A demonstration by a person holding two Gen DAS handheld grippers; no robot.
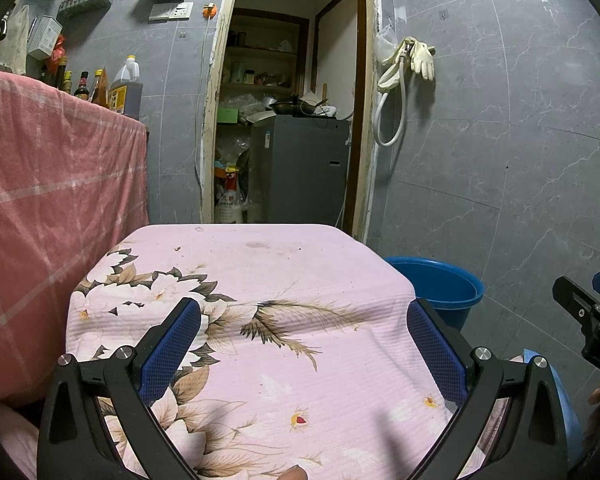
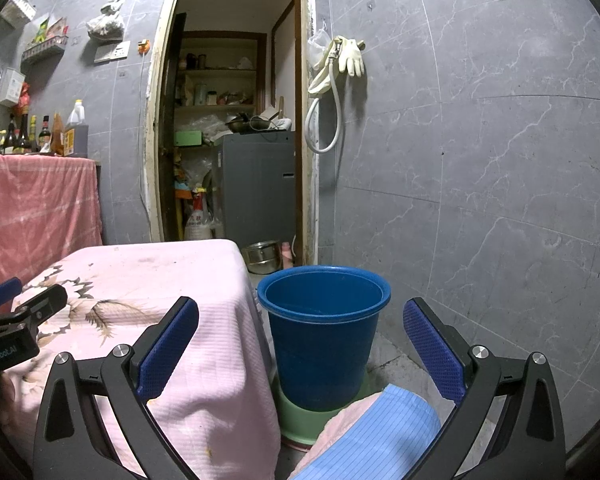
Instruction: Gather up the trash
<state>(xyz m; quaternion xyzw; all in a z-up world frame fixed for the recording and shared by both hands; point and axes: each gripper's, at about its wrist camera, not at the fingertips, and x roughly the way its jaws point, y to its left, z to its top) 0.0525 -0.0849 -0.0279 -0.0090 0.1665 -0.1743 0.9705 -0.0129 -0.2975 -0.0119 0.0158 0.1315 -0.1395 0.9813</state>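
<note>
My left gripper (image 1: pixel 304 316) hangs open over a small table under a pink floral cloth (image 1: pixel 260 280), with nothing between its blue pads. A few small crumbs (image 1: pixel 177 247) lie near the cloth's far edge. My right gripper (image 2: pixel 300 316) is open too, held above and in front of a blue bucket (image 2: pixel 324 332) that stands on a green base (image 2: pixel 300 416) beside the table (image 2: pixel 148 280). The bucket looks empty as far as its inside shows. The right gripper (image 1: pixel 580 312) also shows at the right edge of the left wrist view, and the left gripper (image 2: pixel 16 304) at the left edge of the right wrist view.
A counter under a pink checked cloth (image 1: pixel 52 184) with several bottles (image 1: pixel 84 86) stands to the left. Behind the table an open doorway (image 1: pixel 288 100) leads to a grey appliance (image 1: pixel 300 168) and shelves. A metal pot (image 2: pixel 262 256) sits on the floor. Blue-striped fabric (image 2: pixel 380 436) lies below the bucket.
</note>
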